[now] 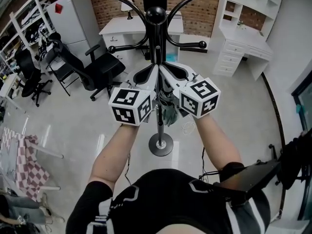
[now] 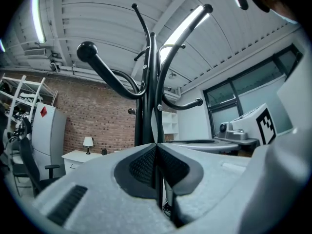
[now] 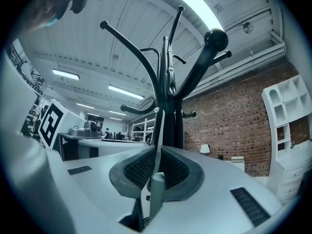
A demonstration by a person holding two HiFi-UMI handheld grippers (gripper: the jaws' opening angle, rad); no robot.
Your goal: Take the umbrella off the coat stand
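Left hand-held gripper (image 2: 156,145) and right hand-held gripper (image 3: 158,149) clamp the strap (image 3: 158,126) (umbrella (image 1: 169,115) below). I should lift it straight up, clear of the coat stand (image 1: 156,14).

Marker-cubed grey left gripper (image 1: 152,71), right gripper (image 1: 168,70), black shirt (image 1: 170,199)

A brick wall (image 1: 199,11) backs white desks (image 1: 122,31), black office chairs (image 1: 100,68), pale glossy floor (image 1: 73,128).

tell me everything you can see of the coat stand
The coat stand is black, apparently metal, standing upright on a round base on the pale floor. Its slim pole carries curved arms at several heights, the thicker ones ending in ball knobs. The left gripper and right gripper have their tongs closed right by the pole, and a grey-green umbrella hangs beside it below them.
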